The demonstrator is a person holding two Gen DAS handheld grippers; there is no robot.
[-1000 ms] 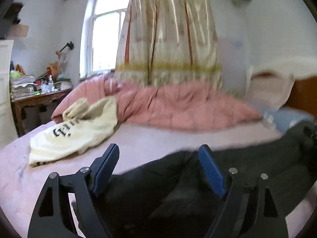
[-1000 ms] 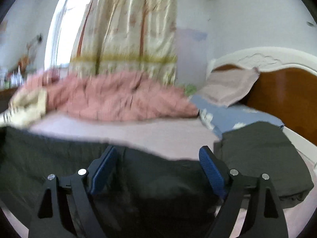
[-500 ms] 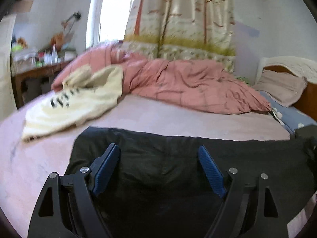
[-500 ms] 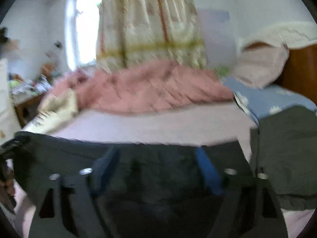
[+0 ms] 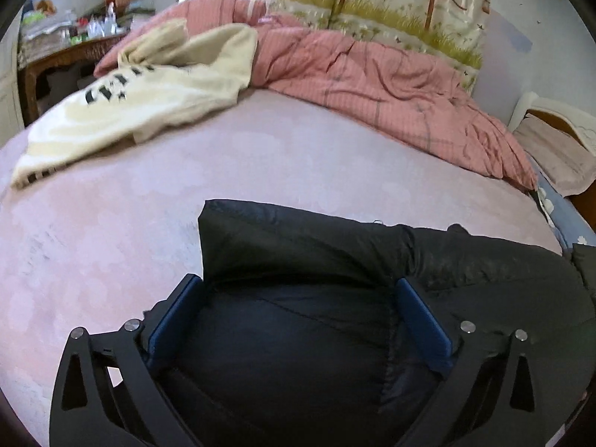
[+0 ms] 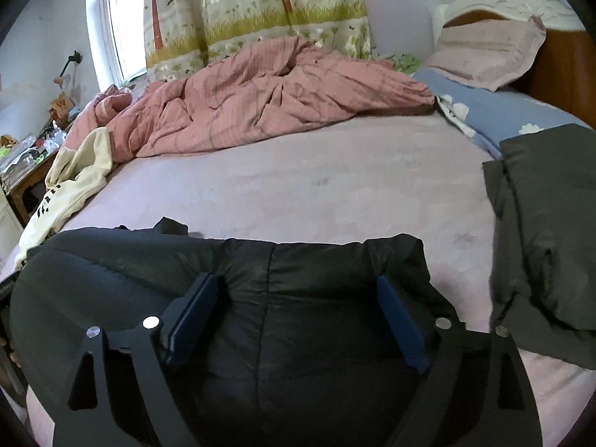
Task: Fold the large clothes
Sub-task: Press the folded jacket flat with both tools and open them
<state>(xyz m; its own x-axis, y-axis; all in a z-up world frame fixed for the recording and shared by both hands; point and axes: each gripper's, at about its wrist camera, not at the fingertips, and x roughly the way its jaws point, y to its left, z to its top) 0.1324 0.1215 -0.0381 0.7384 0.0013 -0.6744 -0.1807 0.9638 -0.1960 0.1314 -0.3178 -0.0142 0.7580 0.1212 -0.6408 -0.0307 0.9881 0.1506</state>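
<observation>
Jacket [image 5: 335, 260], black and puffy, lies spread along the near edge of the bed [image 5: 260, 160], on the pale pink sheet. Behind it a pink quilt [image 5: 372, 74] is heaped along the far side under a printed curtain [image 6: 253, 11], and a cream sweatshirt [image 5: 141, 97] with dark lettering sprawls to the left, touching the quilt. A second dark garment [image 6: 551, 223], folded, sits on the right beside a blue pillow [image 6: 480, 108]. Both claws reach down over the jacket. The left gripper [image 5: 298, 309] is spreading its jaws, the padding bulging between the blue pads [image 5: 171, 316] without being pinched. The right gripper [image 6: 298, 316] is likewise opening, jacket fabric between its pads [image 6: 193, 313] but not clamped.
</observation>
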